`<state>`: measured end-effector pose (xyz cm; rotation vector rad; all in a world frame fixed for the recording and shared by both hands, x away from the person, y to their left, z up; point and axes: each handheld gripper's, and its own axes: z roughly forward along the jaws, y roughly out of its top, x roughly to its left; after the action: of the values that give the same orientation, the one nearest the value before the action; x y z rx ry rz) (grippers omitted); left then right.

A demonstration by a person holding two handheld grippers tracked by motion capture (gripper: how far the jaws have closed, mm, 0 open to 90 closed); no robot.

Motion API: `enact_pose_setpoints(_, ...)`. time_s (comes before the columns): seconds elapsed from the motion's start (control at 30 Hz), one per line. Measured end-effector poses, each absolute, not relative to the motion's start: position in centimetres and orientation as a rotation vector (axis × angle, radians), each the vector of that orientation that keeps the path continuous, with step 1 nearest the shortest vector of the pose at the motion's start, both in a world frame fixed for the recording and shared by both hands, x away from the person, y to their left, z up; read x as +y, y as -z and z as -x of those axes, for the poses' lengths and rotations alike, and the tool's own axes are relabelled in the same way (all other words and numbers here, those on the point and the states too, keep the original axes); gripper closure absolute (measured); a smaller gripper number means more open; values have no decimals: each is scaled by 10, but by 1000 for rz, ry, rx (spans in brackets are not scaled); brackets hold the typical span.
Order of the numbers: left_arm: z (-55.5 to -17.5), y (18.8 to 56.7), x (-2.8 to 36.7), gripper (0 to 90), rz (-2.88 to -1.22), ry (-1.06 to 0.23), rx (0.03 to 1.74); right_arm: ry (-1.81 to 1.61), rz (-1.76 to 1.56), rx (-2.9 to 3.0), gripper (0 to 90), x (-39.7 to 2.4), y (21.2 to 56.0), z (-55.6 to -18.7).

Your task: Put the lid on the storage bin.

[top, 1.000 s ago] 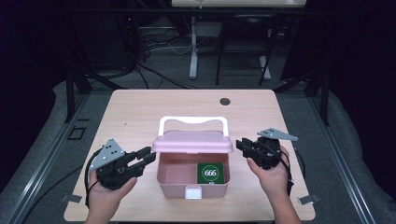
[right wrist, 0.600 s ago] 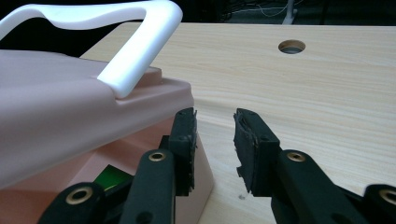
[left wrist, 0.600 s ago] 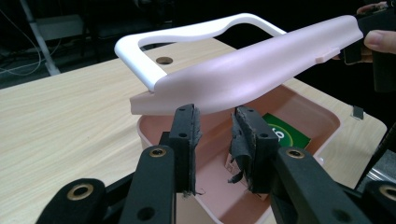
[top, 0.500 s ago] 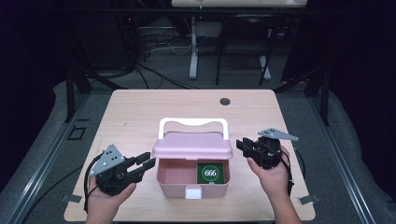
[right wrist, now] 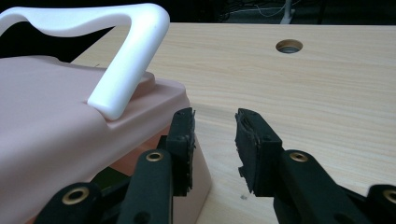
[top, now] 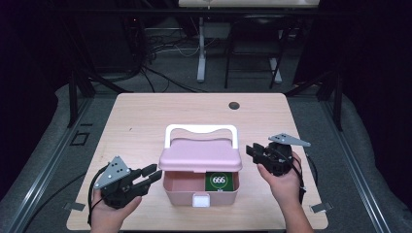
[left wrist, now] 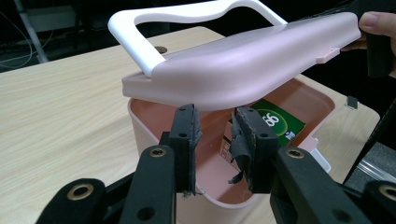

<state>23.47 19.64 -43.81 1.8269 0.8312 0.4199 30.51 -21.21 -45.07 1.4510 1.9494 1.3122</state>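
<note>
I see a pink box (top: 200, 187) sitting on the wooden surface (top: 145, 121), near the 6 o'clock edge as the high view shows it. Its pink lid (top: 200, 156) is partly lifted and tilts over the back of the box, so the front half is open to me. A white handle (top: 201, 131) stands up from the lid on the 12 o'clock side. Inside the box, toward 3 o'clock, lies a green card (top: 219, 180) with white numbers on it. A small white latch (top: 200, 200) sits on the front wall of the box. My left tongs (top: 151, 174) are at 9 o'clock from the box, just beside its wall, and they point at it. Their pads have a narrow gap and nothing is between them; I can see the inside of the box through that gap in the left gripper view. My right tongs (top: 253, 151) are at 3 o'clock from the box, close to the corner of the lid. Their jaws have just been opening, and they stand a little apart with nothing between them. In the right gripper view one pad (right wrist: 183, 135) is just beside the corner of the lid, but I cannot tell if it touches. A round hole (top: 234, 105) is in the surface far off toward 12 o'clock, well apart from the box.
</note>
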Motion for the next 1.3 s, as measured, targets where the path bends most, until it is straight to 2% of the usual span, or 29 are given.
enact_pose_setpoints(1.3, -222, 473, 199, 694, -1878, -368, 850, -1319, -1456, 1945, 653, -211, 452, -305)
